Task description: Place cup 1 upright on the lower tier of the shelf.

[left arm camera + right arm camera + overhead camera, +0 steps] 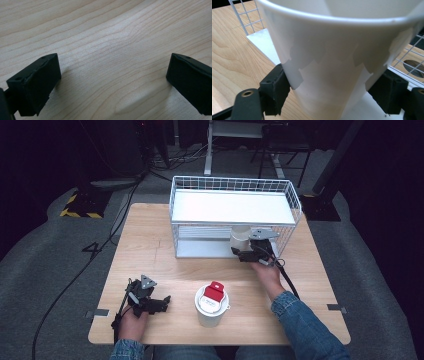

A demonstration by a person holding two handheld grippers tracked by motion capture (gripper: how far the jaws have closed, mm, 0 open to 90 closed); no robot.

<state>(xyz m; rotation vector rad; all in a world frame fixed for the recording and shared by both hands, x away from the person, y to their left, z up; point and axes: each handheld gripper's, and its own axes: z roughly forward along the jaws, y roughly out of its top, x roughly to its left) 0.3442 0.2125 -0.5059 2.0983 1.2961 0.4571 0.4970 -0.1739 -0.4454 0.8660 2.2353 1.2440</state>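
Two jaws of your right gripper [248, 251] clasp the upright white cup [329, 62] at the mouth of the wire rack [232, 187], its lower shelf straight ahead; your left gripper [159, 303] rests spread and empty on the table [150, 240]

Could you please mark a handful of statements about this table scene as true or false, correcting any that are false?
1. The right gripper is closed on a white cup. True.
2. The left gripper holds a spoon. False: its jaws are apart over bare table with nothing between them.
3. A white tub with a red piece on its lid stands near the table's front edge. True.
4. The wire rack stands on the floor. False: it stands on the table.
5. The held cup is at the rack's lower level. True.
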